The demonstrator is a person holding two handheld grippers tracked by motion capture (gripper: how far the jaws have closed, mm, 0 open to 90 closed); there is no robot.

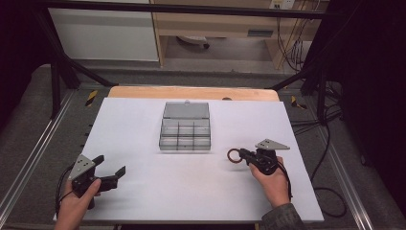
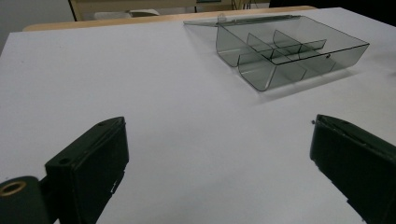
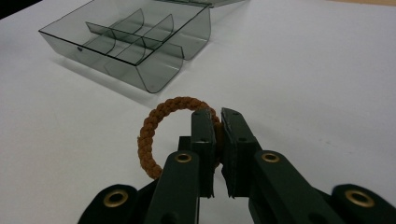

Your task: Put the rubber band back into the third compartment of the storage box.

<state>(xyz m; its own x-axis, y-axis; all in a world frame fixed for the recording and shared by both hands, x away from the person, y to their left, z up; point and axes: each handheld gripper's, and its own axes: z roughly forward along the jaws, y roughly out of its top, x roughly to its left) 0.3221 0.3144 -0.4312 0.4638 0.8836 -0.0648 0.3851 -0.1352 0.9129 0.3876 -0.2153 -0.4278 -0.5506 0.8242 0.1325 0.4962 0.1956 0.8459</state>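
Holding braided brown hair tie (image 3: 156,133), right gripper (image 3: 217,122) jaws pinched on its rim; tie just off white table (image 1: 201,191), right of box. Left gripper (image 1: 109,168) gapes wide, holds nothing. Farther off: clear smoky plastic box (image 1: 185,132), lid flat behind, curved dividers. Judged next: carry tie over 1 compartment, release.

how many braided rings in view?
1. The brown braided ring is clamped in the right hand-held gripper, just right of the clear divided box. None seen in its compartments.
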